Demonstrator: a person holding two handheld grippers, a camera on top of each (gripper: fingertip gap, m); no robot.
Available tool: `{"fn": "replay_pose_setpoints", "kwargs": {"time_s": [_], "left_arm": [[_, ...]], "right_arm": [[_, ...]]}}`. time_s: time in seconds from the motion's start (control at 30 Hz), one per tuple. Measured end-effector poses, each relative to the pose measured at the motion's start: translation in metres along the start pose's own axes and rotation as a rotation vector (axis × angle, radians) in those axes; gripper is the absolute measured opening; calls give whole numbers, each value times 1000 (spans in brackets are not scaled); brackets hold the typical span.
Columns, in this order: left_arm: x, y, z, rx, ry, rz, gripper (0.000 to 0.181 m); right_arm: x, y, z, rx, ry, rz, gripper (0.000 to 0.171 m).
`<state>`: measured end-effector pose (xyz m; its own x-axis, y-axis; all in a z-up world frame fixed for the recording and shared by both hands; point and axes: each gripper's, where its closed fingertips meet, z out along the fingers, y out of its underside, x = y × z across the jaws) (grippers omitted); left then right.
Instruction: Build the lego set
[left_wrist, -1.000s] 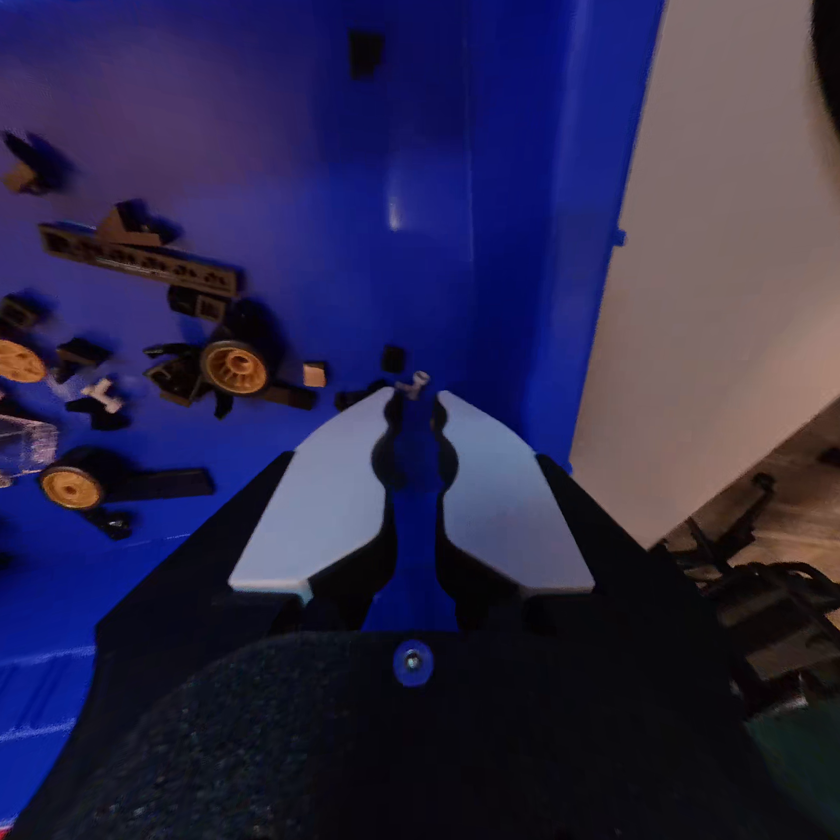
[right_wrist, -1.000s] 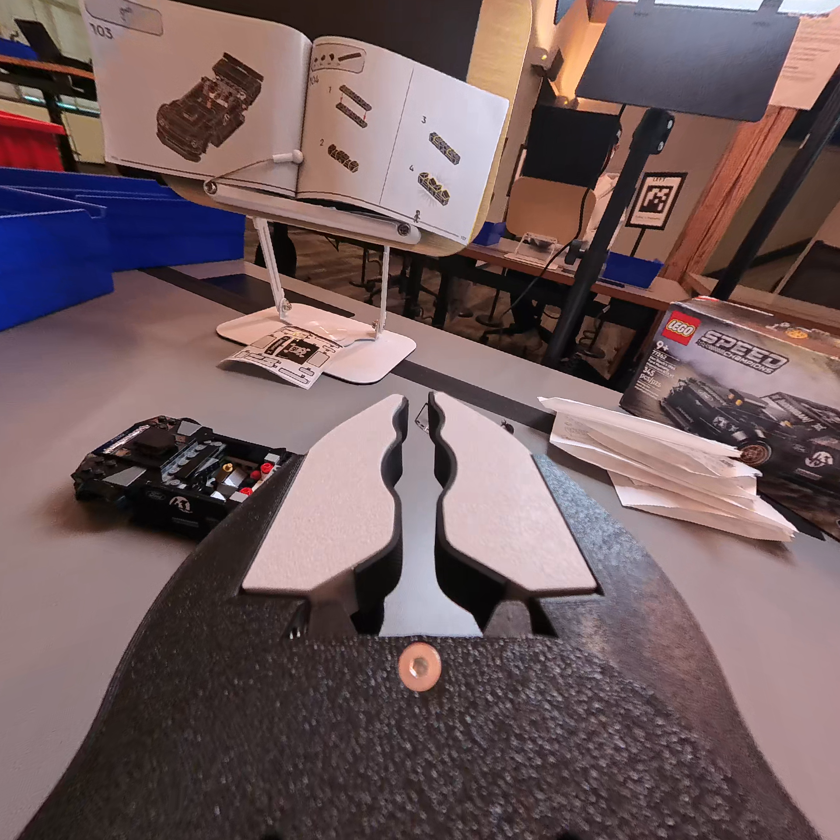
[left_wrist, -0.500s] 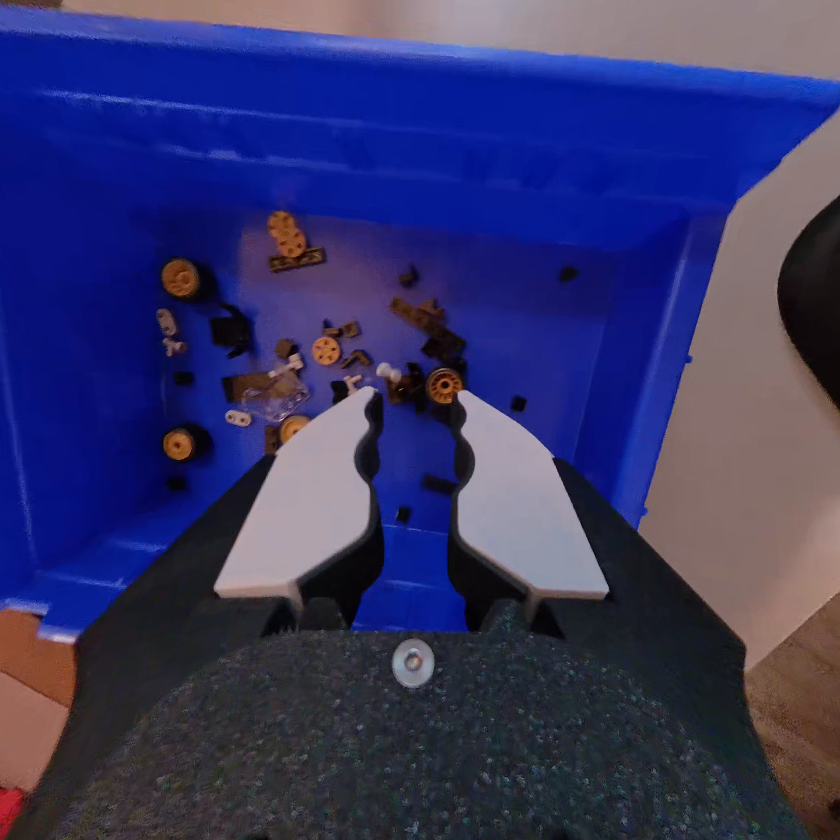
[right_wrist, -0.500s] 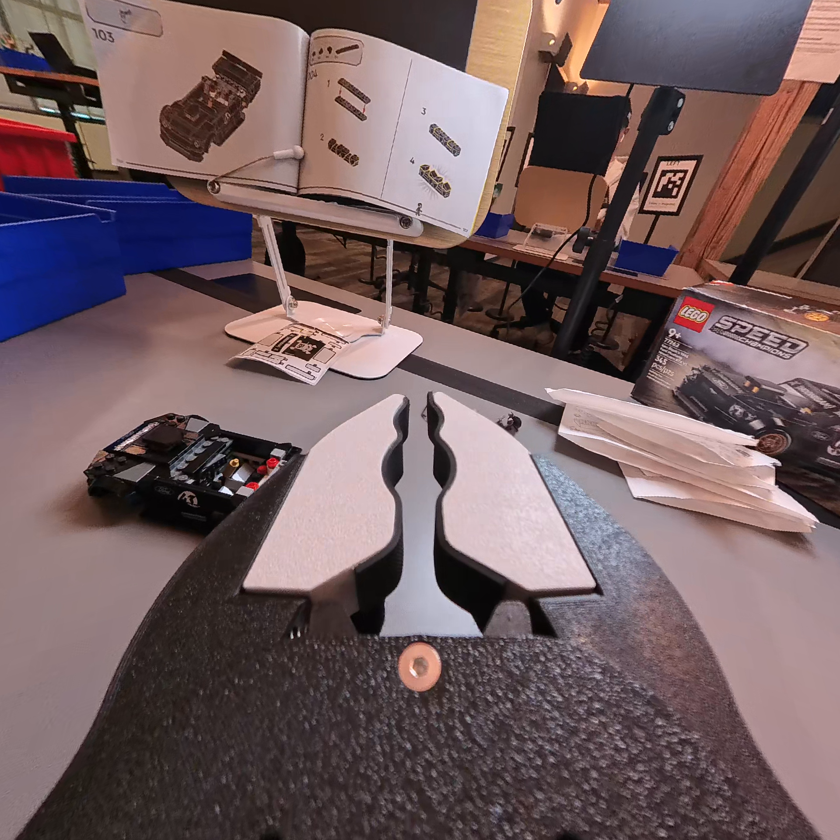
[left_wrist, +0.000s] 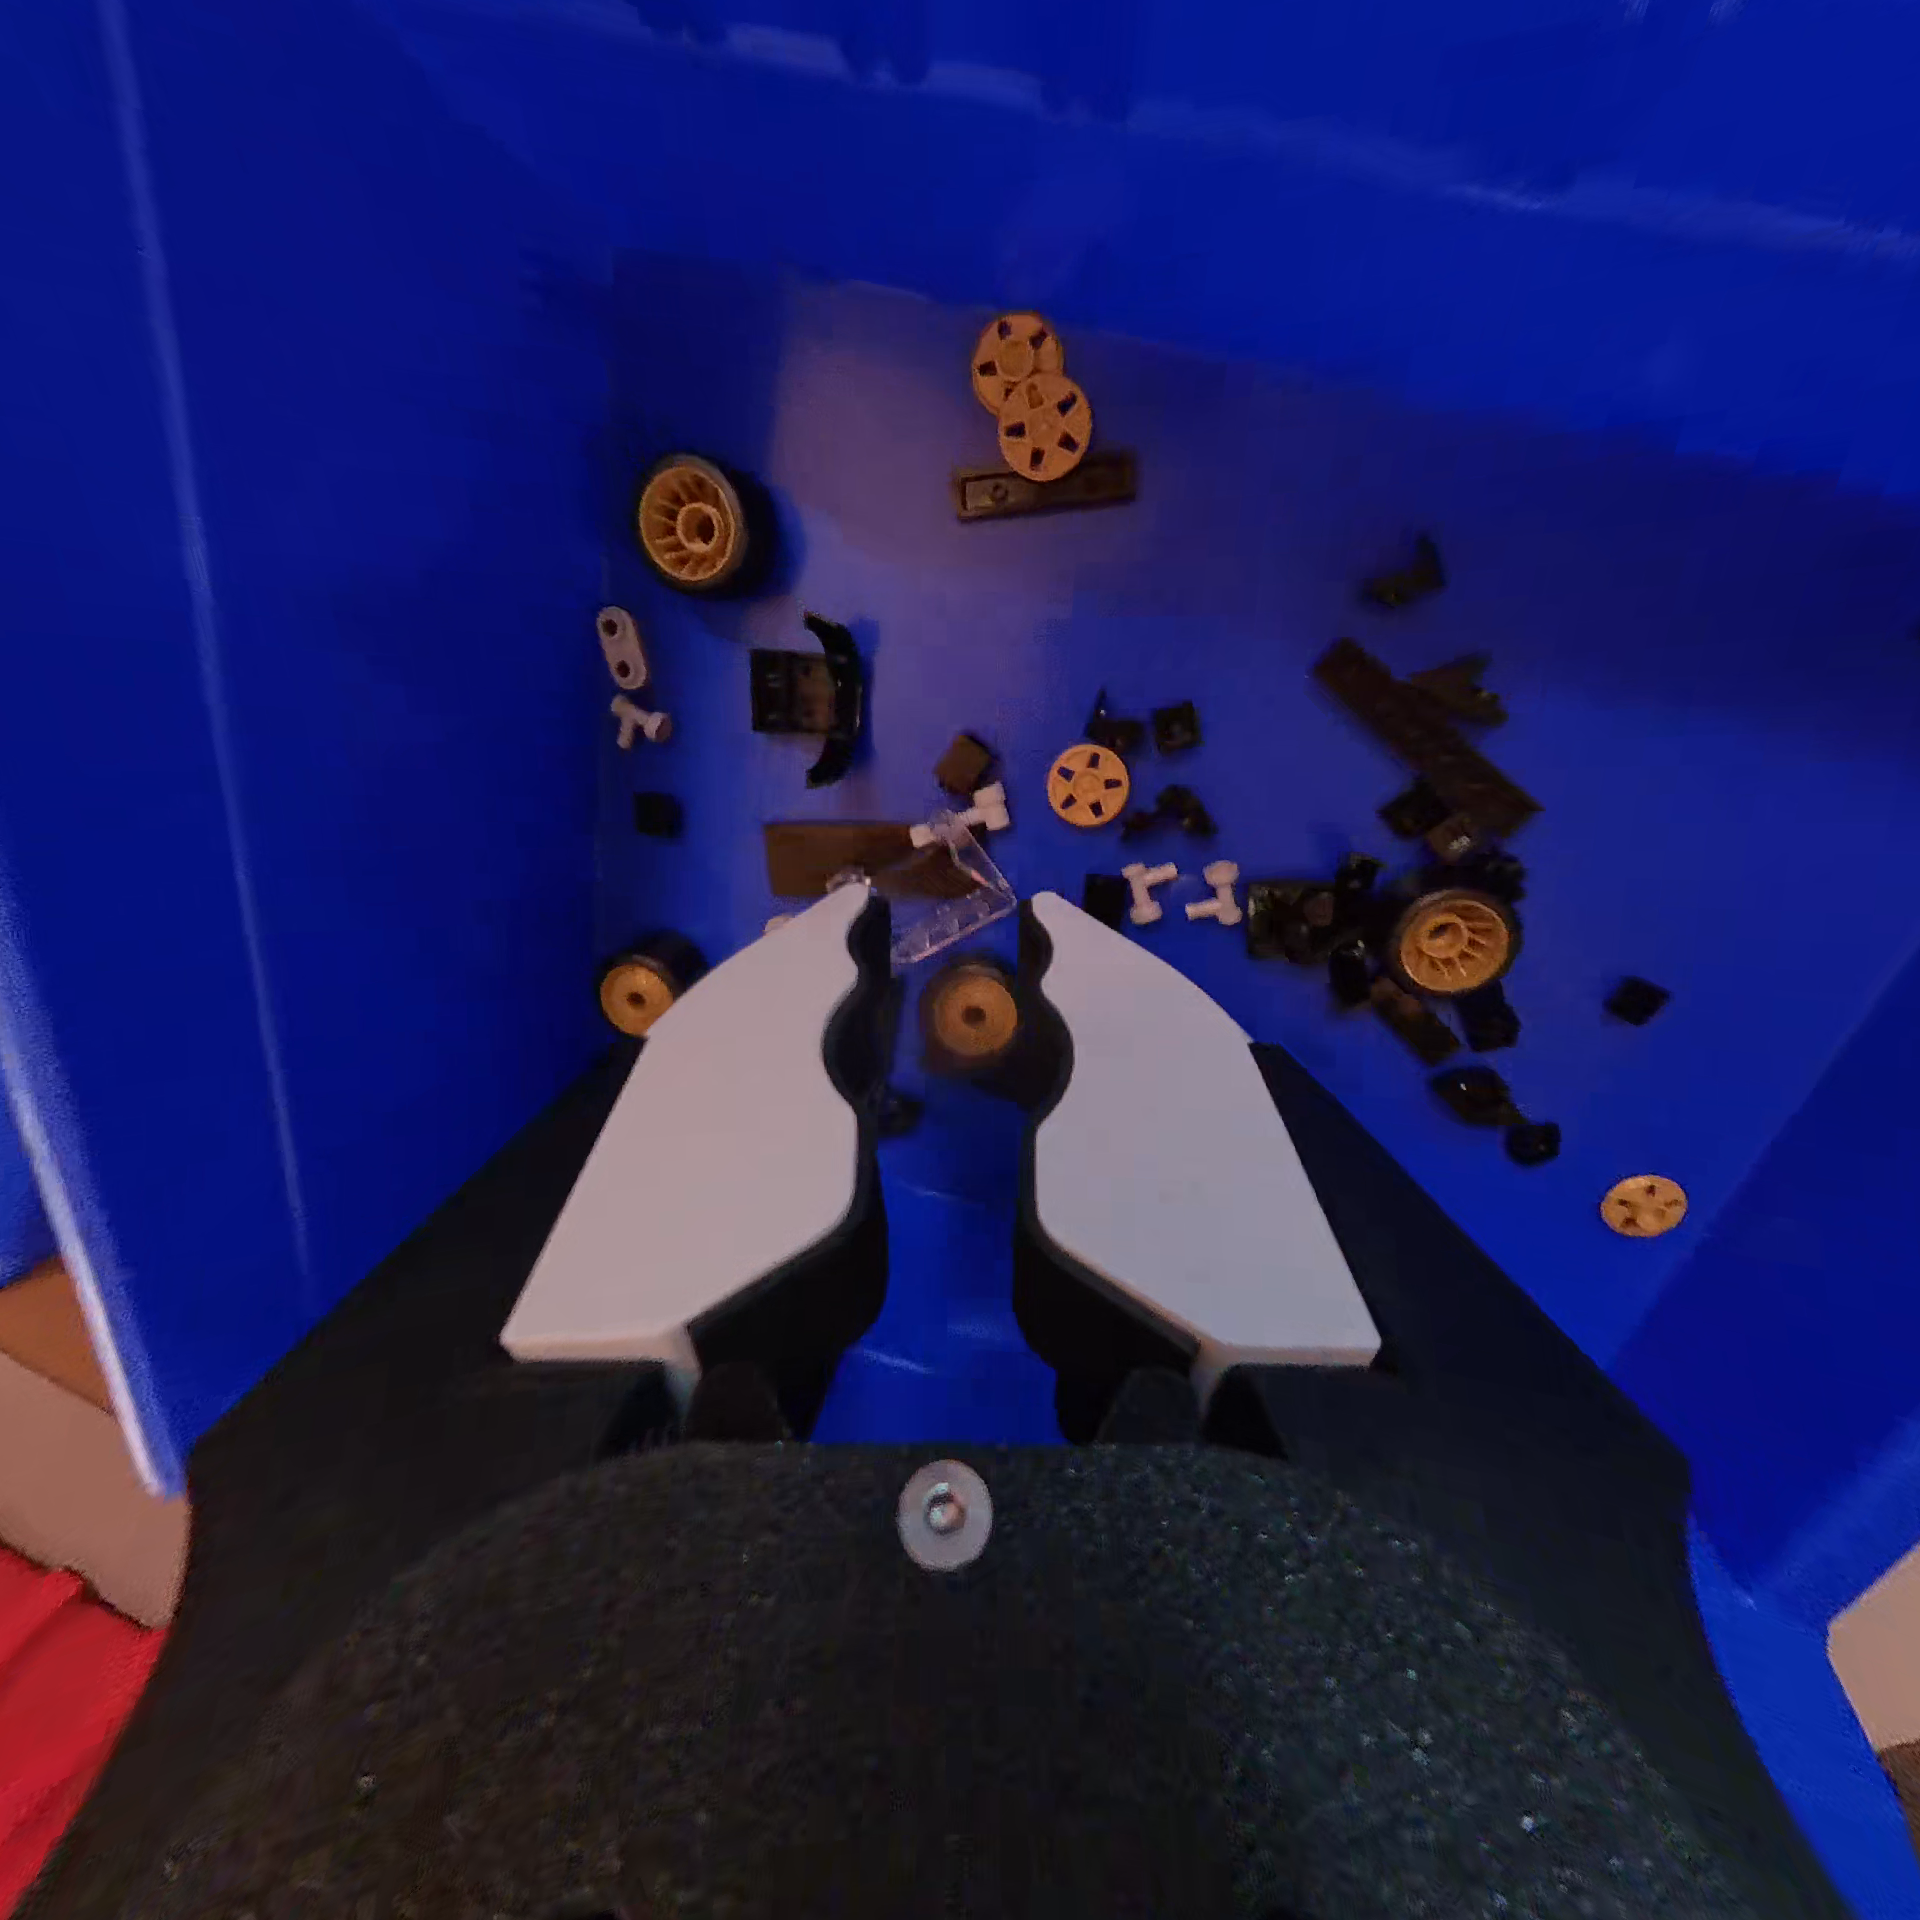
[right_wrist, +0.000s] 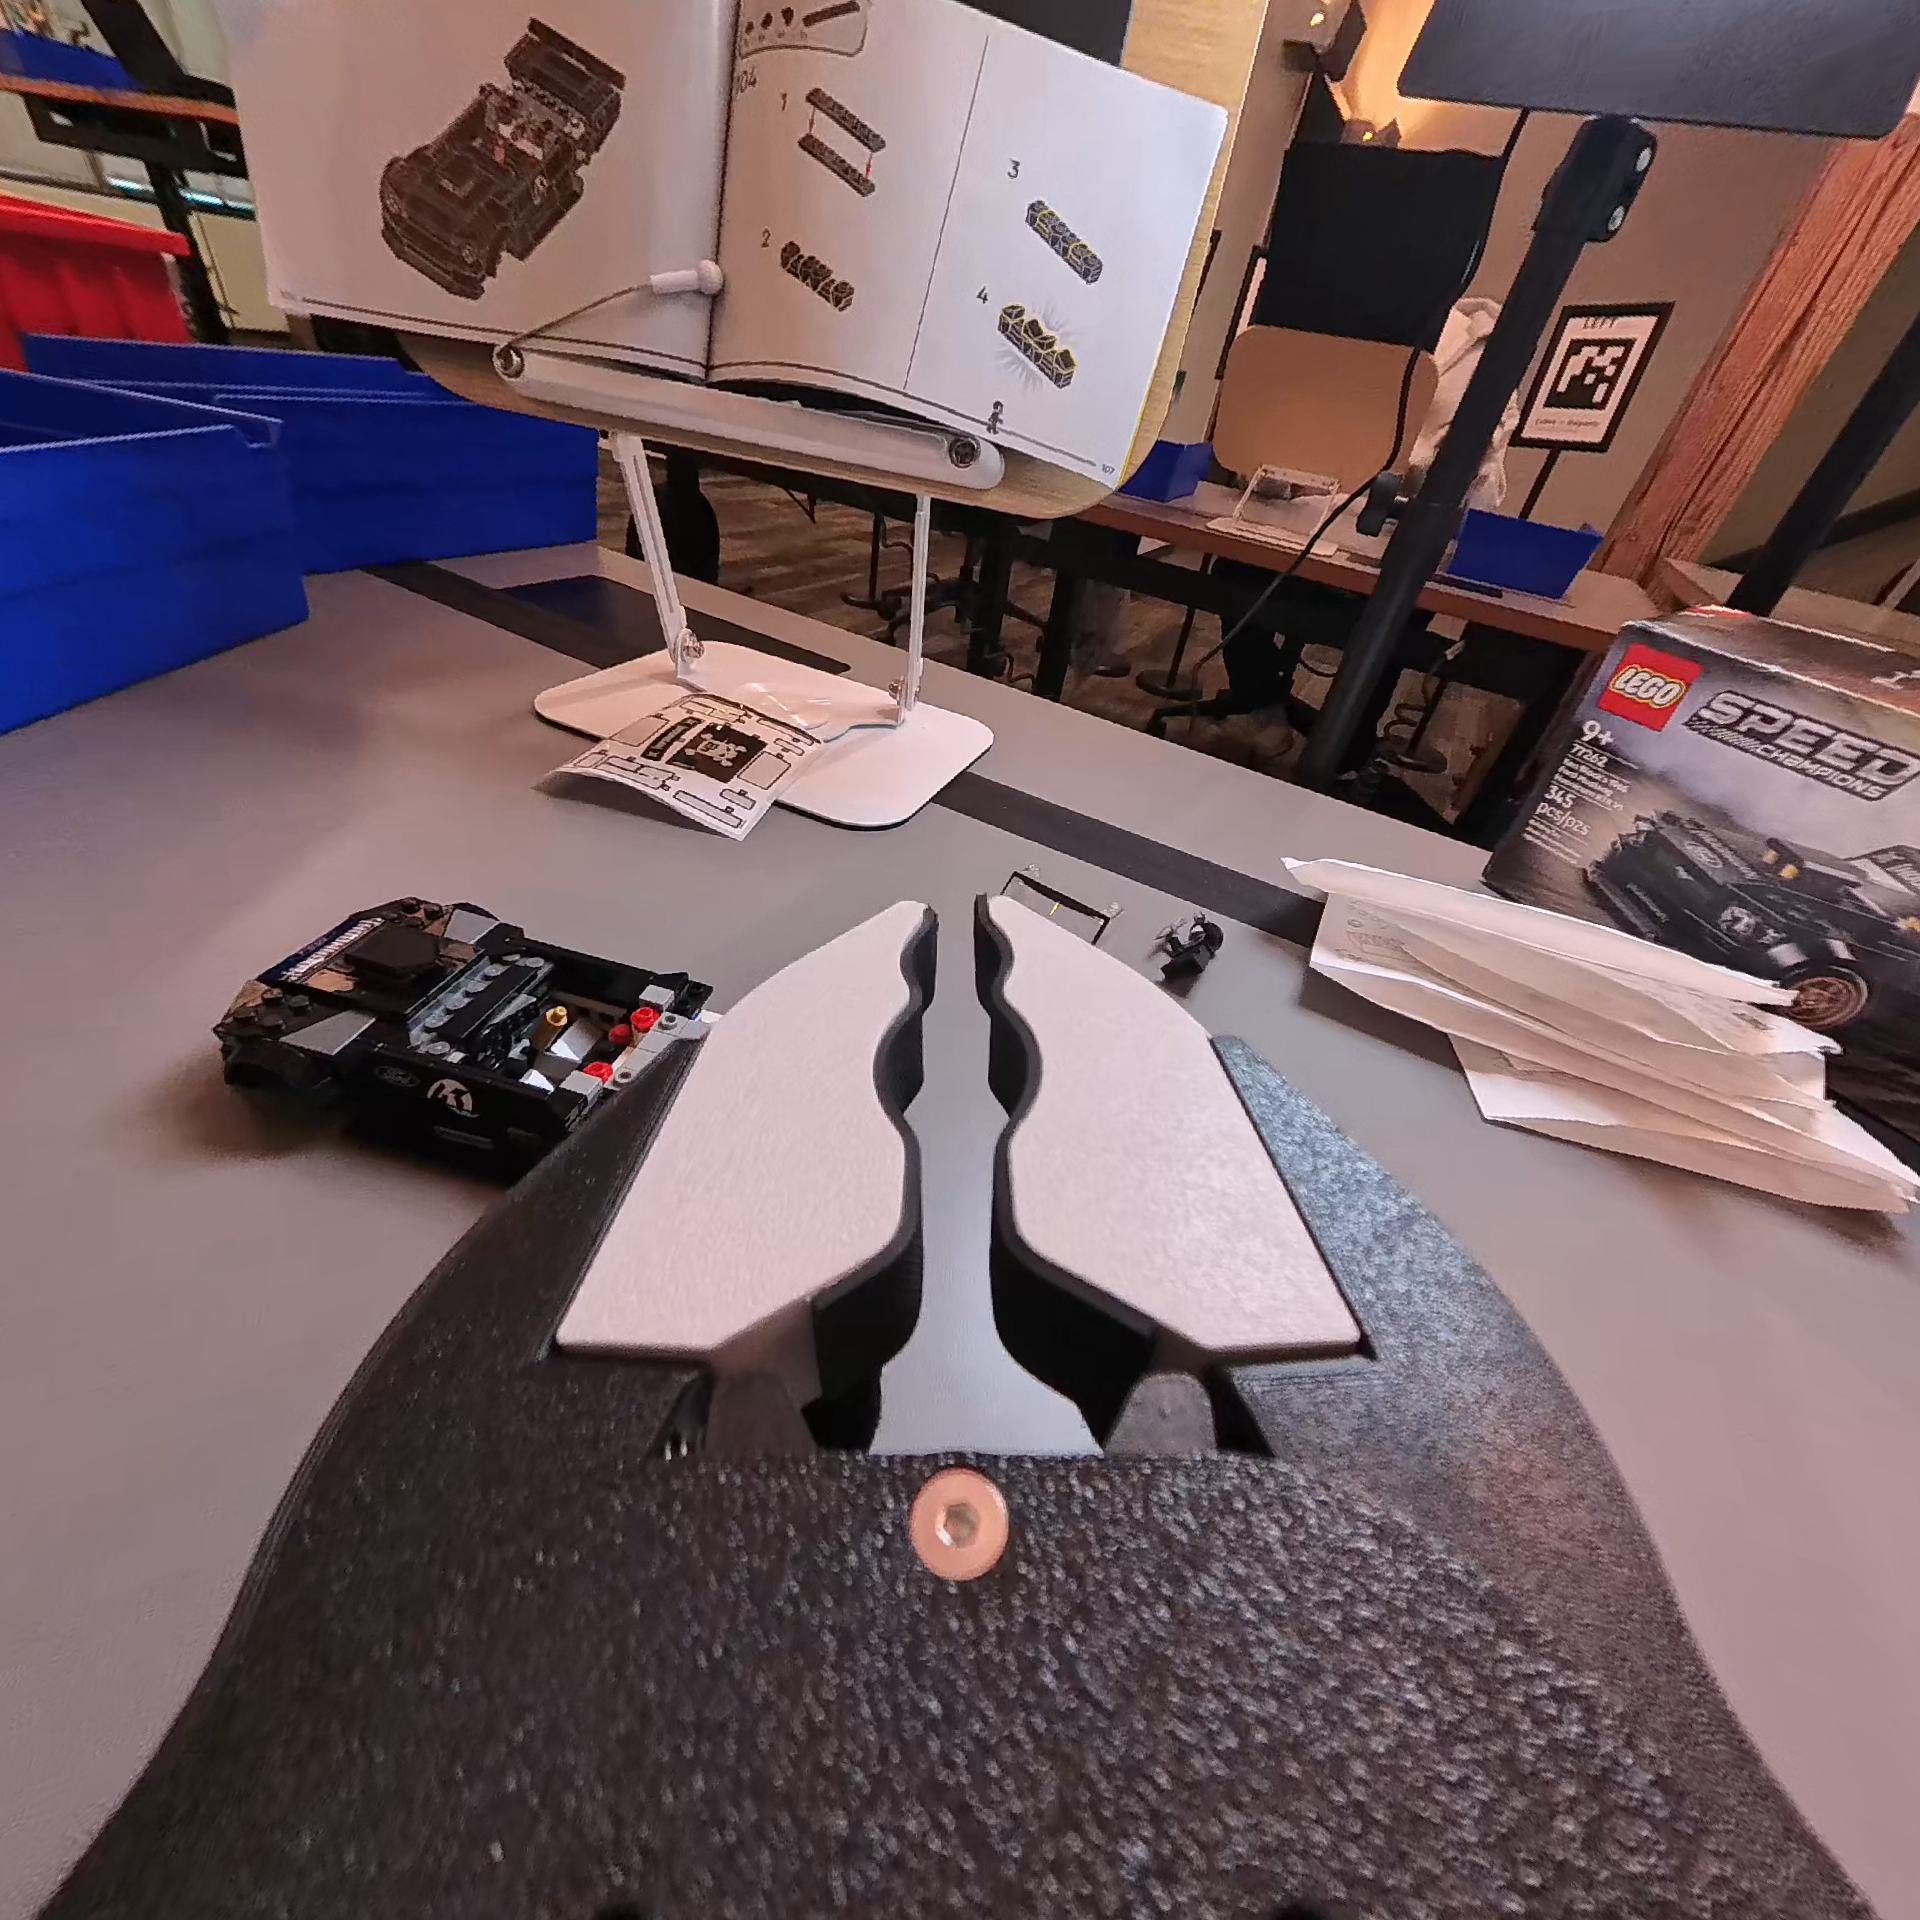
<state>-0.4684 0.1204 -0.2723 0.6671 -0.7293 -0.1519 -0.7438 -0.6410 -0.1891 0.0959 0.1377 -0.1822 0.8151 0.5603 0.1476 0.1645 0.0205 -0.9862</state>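
Observation:
My left gripper (left_wrist: 948, 920) is open and empty inside a blue bin (left_wrist: 312, 520), pointing down at loose Lego parts. A clear windscreen piece (left_wrist: 951, 904) lies just beyond its fingertips, and a small gold-hubbed wheel (left_wrist: 971, 1016) shows between its fingers below. Gold wheels (left_wrist: 704, 525), gold discs (left_wrist: 1042, 426), black plates (left_wrist: 1423, 727) and small white pins (left_wrist: 1148, 891) are scattered over the bin floor. My right gripper (right_wrist: 954, 912) is shut and empty above the grey table (right_wrist: 260, 1299). The partly built black car (right_wrist: 457, 1023) sits just left of it.
An open instruction booklet (right_wrist: 727, 177) rests on a white stand (right_wrist: 873, 758) with a sticker sheet (right_wrist: 686, 758) at its base. A clear part (right_wrist: 1055, 894) and a small black part (right_wrist: 1184, 940) lie beyond the right fingertips. Paper bags (right_wrist: 1558, 1029) and the set's box (right_wrist: 1745, 790) are right; blue bins (right_wrist: 135, 582) left. Tip to tip, the grippers are about 55 centimetres apart. The right tips stand about 15 centimetres off the partly built black car (right_wrist: 457, 1023).
My left gripper moved away from the bin's right wall, opened wider, and now points at the parts in the left part of the bin. The right gripper barely shifted.

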Motion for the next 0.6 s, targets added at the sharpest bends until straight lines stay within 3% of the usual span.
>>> {"fn": "replay_pose_setpoints", "kwargs": {"time_s": [0.1, 0.17, 0.37, 0.43, 0.5, 0.6], "left_arm": [[5, 0, 16, -55, 66, -11, 24], [3, 8, 19, -122, 47, 36, 4], [15, 19, -4, -128, 125, 0, 3], [25, 29, -11, -169, 158, 12, 5], [36, 36, -15, -207, 200, 17, 23], [30, 31, -15, -177, 145, 25, 28]], "right_arm": [[1, 1, -1, -6, 6, -7, 6], [2, 2, -1, -9, 9, -5, 6], [1, 1, -1, -6, 1, 4, 5], [0, 0, -2, -3, -4, 2, 5], [0, -2, -2, 3, -4, 0, 5], [2, -6, -5, 23, 9, -3, 5]]}}
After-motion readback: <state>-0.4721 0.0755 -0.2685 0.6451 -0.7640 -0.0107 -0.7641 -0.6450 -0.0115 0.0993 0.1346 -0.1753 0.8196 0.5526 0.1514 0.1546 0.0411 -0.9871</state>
